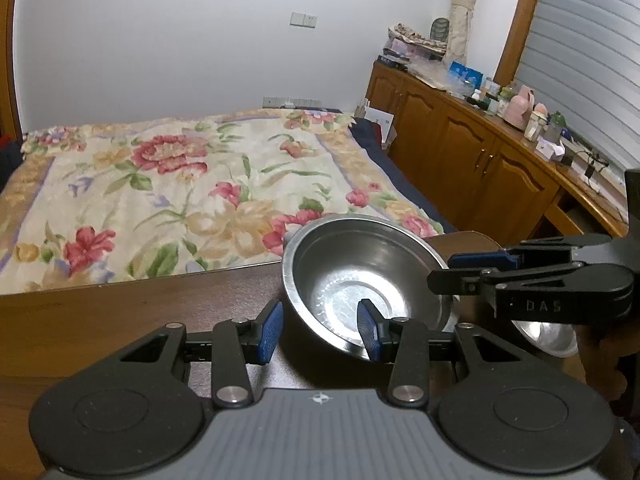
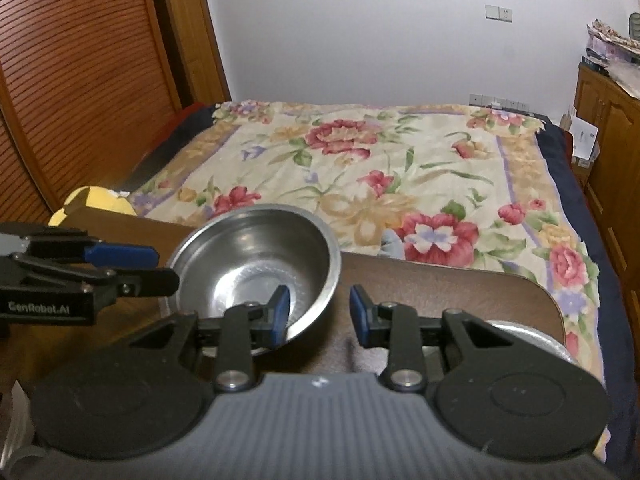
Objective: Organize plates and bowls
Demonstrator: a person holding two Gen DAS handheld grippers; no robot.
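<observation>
Steel bowl (image 1: 360, 276) tilted over the near edge of the brown table (image 1: 120, 320), caught from both sides. Left gripper (image 1: 320, 328) straddling the bowl's near wall, one blue pad inside the bowl, the other outside it and clear of the metal, so apparently not clamped; hold not certain. Right gripper (image 2: 318, 316) likewise astride the bowl's opposite wall, inner pad against the inside, outer pad standing off; parted, no firm pinch visible. Second steel dish (image 1: 544, 334) just beside the bowl, low on the table, partly hidden behind the grippers. Floral bedspread (image 1: 180, 184) beyond the bowl. Step in hand, probably: setting or taking the bowl. Next, likely: levelling the bowl, then nesting onto the neighbouring dish, keeping the rim from slipping.
</observation>
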